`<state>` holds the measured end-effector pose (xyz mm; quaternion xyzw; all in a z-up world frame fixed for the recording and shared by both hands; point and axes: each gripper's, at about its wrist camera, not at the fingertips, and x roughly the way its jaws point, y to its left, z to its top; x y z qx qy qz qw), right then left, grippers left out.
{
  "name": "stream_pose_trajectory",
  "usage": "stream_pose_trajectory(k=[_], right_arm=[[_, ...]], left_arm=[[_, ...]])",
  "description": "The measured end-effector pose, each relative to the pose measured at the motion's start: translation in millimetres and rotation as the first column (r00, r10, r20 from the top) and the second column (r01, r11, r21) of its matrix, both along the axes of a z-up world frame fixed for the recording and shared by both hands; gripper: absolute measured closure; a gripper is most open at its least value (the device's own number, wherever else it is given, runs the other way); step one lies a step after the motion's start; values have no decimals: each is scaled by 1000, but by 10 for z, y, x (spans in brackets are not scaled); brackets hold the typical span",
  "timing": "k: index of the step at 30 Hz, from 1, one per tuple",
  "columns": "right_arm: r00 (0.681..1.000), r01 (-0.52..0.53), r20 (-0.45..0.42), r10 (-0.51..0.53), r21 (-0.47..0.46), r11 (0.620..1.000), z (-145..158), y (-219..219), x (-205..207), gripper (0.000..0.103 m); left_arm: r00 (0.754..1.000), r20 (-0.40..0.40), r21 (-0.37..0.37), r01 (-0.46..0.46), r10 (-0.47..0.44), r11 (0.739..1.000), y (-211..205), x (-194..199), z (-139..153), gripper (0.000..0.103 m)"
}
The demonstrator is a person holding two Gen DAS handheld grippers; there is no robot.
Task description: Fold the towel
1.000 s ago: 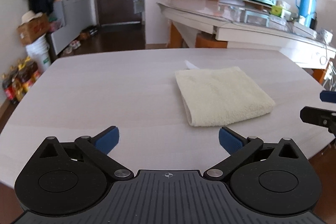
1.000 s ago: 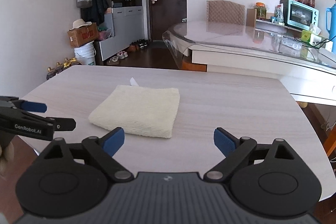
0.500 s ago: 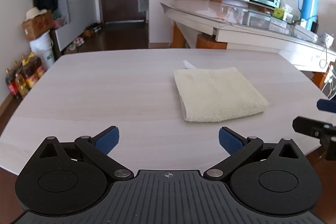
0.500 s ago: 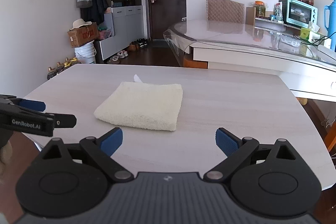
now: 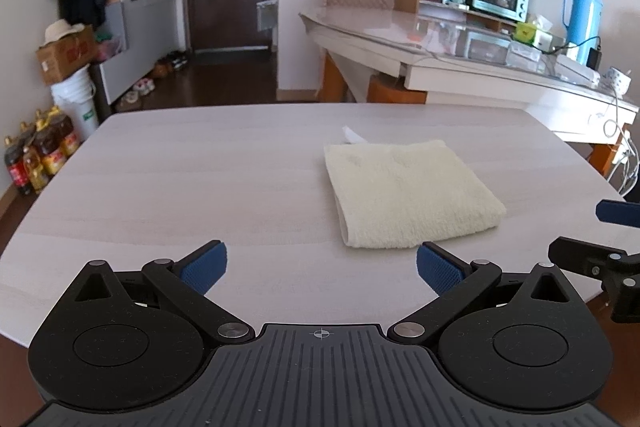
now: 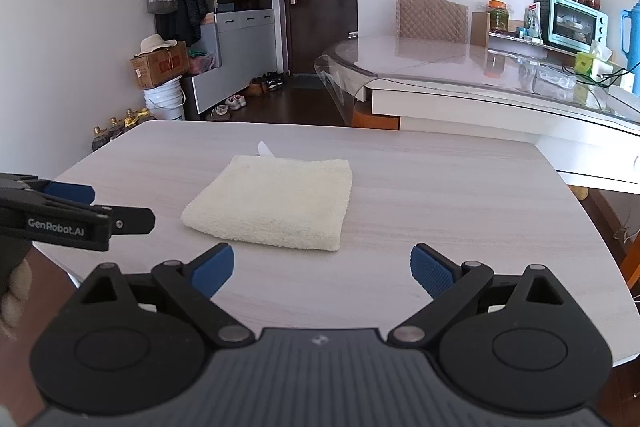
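Now your left gripper [image 5: 320, 263] and right gripper [image 6: 322, 267] gape wide, empty, touching nothing; folded towel [image 6: 272, 201] at 12 o'clock on table [image 6: 440, 195].

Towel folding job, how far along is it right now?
Done, it seems: the cream terry towel lies folded into a neat thick rectangle on the pale wood-grain table, a small white tag poking out at its far edge. In hand: nothing; the left gripper and right gripper are open, short of it. Left: probably nothing, perhaps one more fold.
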<state>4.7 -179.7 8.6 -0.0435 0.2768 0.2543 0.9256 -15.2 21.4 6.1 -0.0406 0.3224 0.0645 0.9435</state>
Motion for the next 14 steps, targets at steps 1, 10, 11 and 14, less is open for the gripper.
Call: stream_pose_trajectory(k=[1, 10, 11, 14], right_arm=[[1000, 0, 0, 0, 0, 1000, 0, 2, 0, 6], [1000, 0, 4, 0, -3, 1000, -3, 18, 9, 6], [1000, 0, 4, 0, -4, 1000, -5, 21, 11, 6], [1000, -1, 1, 1, -9, 1000, -16, 33, 17, 6]], left_arm=[[1000, -1, -2, 3, -3, 1000, 0, 11, -2, 0], [1000, -13, -16, 17, -17, 1000, 1, 113, -14, 0], [1000, -13, -17, 16, -16, 1000, 1, 117, -21, 0], [1000, -13, -7, 15, -16, 1000, -8, 128, -44, 0]])
